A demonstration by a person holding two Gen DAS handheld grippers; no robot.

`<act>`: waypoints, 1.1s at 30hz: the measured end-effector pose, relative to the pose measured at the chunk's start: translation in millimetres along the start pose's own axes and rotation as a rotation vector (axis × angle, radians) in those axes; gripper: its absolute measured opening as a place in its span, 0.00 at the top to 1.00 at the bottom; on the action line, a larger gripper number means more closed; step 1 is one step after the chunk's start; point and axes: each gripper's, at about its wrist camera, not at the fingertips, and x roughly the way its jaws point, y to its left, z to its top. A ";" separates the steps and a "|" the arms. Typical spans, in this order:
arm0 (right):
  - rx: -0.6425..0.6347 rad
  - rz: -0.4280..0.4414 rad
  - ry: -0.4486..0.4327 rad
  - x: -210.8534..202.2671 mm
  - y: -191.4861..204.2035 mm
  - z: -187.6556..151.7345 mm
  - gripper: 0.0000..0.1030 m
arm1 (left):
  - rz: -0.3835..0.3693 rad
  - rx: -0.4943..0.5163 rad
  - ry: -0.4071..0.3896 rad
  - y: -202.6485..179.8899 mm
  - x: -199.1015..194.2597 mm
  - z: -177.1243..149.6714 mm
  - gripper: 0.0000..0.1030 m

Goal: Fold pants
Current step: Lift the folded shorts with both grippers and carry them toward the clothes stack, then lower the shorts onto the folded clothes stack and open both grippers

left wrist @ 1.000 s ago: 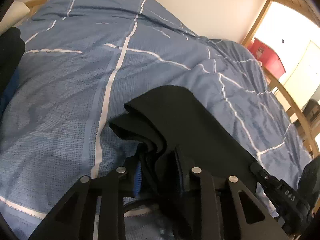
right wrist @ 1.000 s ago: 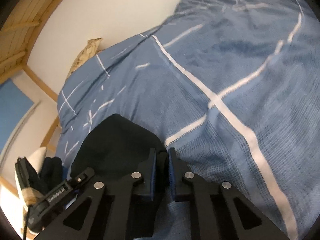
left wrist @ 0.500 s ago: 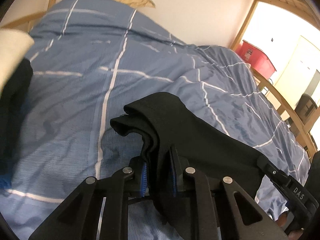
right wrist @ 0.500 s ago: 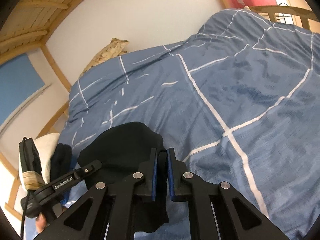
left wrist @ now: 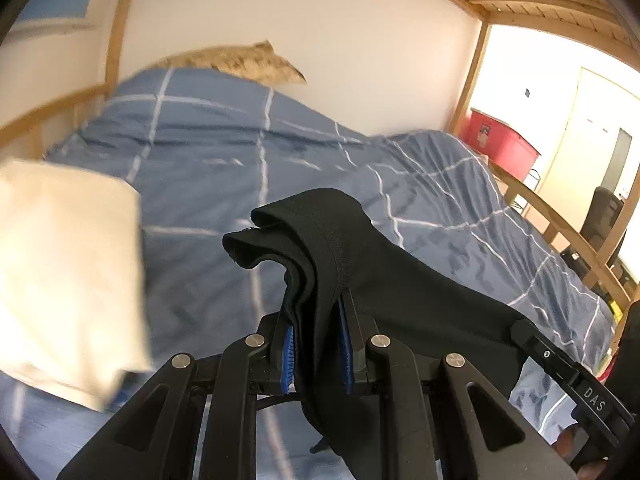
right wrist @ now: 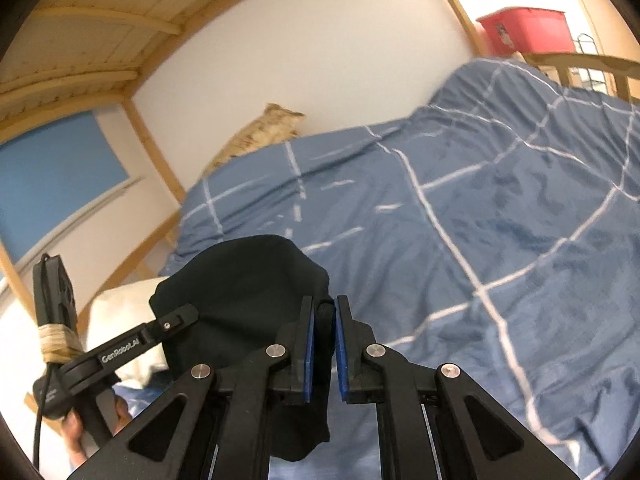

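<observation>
Between each claw's pads sits black cloth: my left claw and right claw both clench the pants. I judge they must move level together, keeping that edge taut above the bed.

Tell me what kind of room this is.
Most likely a bedroom: a blue duvet with white grid lines covers a wooden-railed bed, with a wooden slatted bunk overhead.

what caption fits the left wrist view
Left gripper clamps bunched black pants above a blue checked duvet.
</observation>
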 end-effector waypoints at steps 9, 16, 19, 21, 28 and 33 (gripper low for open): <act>-0.057 0.126 0.019 24.7 97.9 -3.4 0.90 | 0.140 0.077 -0.050 73.5 -59.5 41.6 0.82; -0.092 0.197 0.066 63.4 165.0 -12.9 0.90 | 0.191 0.097 -0.046 140.4 -80.3 74.7 0.82; -0.096 0.214 0.094 83.0 189.9 -22.4 0.90 | 0.177 0.114 -0.010 162.1 -71.8 84.0 0.82; -0.100 0.217 0.101 91.2 199.9 -27.1 0.90 | 0.172 0.121 0.019 176.8 -62.1 87.4 0.82; -0.103 0.200 0.179 131.7 220.5 -50.6 0.90 | 0.214 0.152 0.097 212.1 -35.6 91.0 0.92; -0.093 0.174 0.228 150.9 222.6 -66.8 0.90 | 0.234 0.158 0.114 222.3 -29.9 88.7 0.90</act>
